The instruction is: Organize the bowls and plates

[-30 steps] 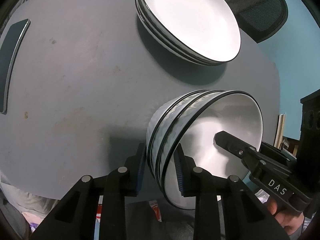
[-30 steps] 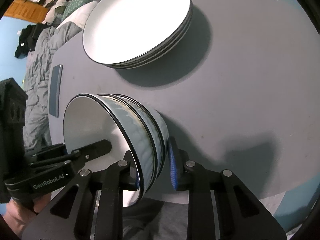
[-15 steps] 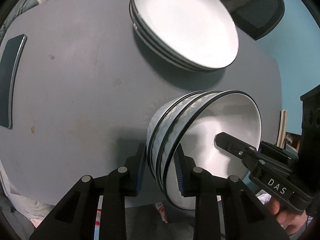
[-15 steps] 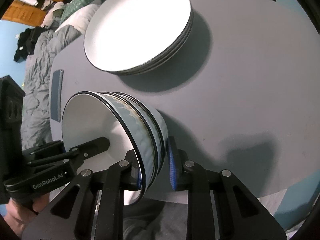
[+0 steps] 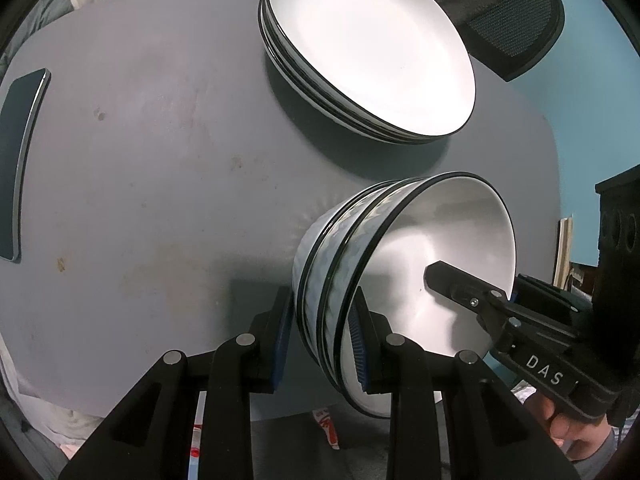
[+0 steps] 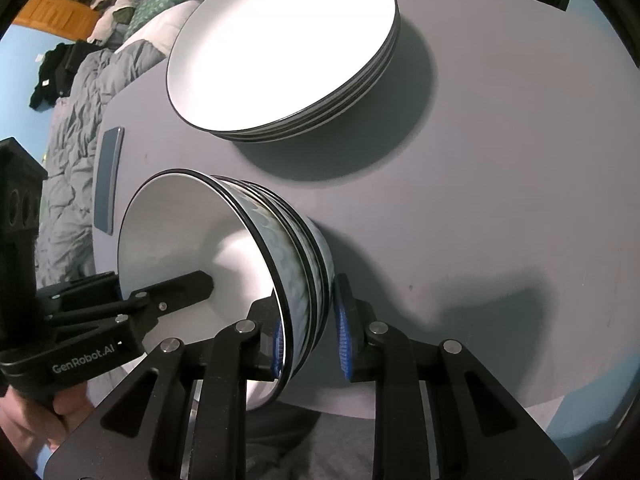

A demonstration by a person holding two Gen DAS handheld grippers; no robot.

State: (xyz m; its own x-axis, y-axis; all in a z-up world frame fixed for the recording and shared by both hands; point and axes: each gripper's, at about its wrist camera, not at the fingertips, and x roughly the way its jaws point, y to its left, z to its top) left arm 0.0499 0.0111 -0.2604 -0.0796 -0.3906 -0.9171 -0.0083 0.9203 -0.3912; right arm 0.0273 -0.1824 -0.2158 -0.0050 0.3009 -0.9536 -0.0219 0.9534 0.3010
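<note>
A nested stack of white bowls with black rims and blue wavy sides [image 5: 400,272] is held off the grey table between both grippers. My left gripper [image 5: 320,340] is shut on its near rim, one finger inside the top bowl, one outside. My right gripper [image 6: 310,340] is shut on the opposite rim of the same bowl stack [image 6: 224,256]; it shows as a black finger inside the bowl in the left wrist view [image 5: 472,292]. A stack of white plates with black rims [image 5: 368,48] sits on the table beyond the bowls, also in the right wrist view [image 6: 280,44].
The round grey table [image 5: 160,160] has a dark phone [image 5: 20,160] lying near its left edge, also in the right wrist view [image 6: 109,180]. A black mesh chair [image 5: 516,28] stands behind the plates. A bed with grey bedding [image 6: 72,120] lies beyond the table.
Both grippers have lifted the bowl stack a little and carried it slightly toward the plates. The grip on the rim has not changed.
</note>
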